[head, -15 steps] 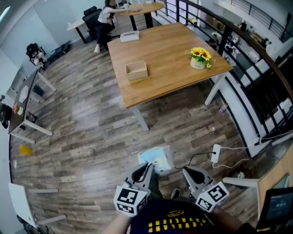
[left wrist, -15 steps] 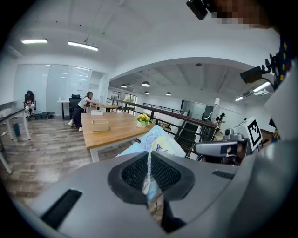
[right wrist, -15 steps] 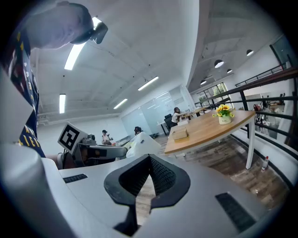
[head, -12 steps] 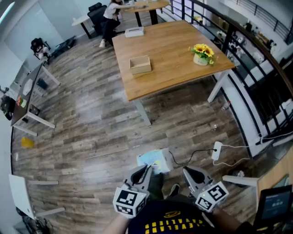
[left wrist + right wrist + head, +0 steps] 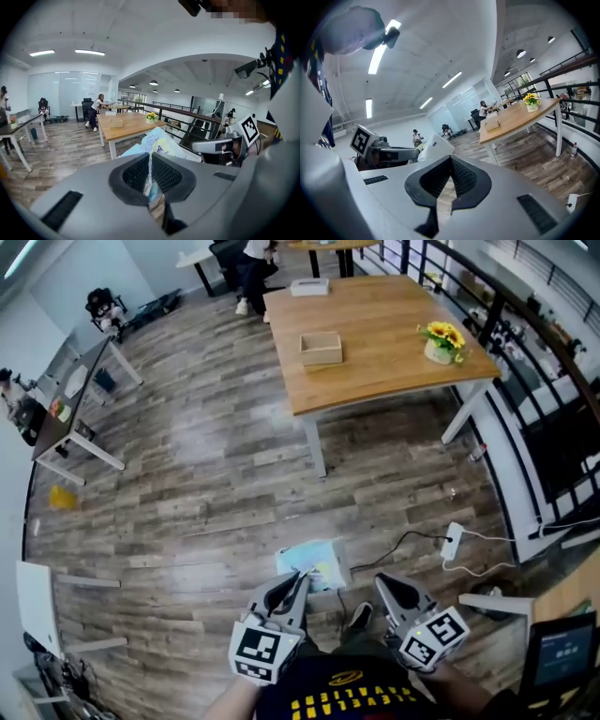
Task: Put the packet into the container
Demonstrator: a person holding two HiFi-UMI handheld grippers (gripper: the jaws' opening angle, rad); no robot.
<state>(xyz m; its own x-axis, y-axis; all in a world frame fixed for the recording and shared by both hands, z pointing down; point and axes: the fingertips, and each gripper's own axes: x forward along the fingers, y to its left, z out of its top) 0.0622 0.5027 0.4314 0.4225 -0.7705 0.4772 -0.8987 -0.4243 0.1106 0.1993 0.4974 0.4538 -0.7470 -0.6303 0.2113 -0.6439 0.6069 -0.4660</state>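
left gripper (image 5: 298,583) fingers pinch the packet (image 5: 314,564); right gripper (image 5: 387,588) fingers closed, empty; container (image 5: 321,349) sits on far bench (image 5: 394,343).

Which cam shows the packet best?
Head view: the packet shows most of its flat face, held by the left gripper. Left gripper view has it edge-on between the jaws; right gripper view catches only a white corner.
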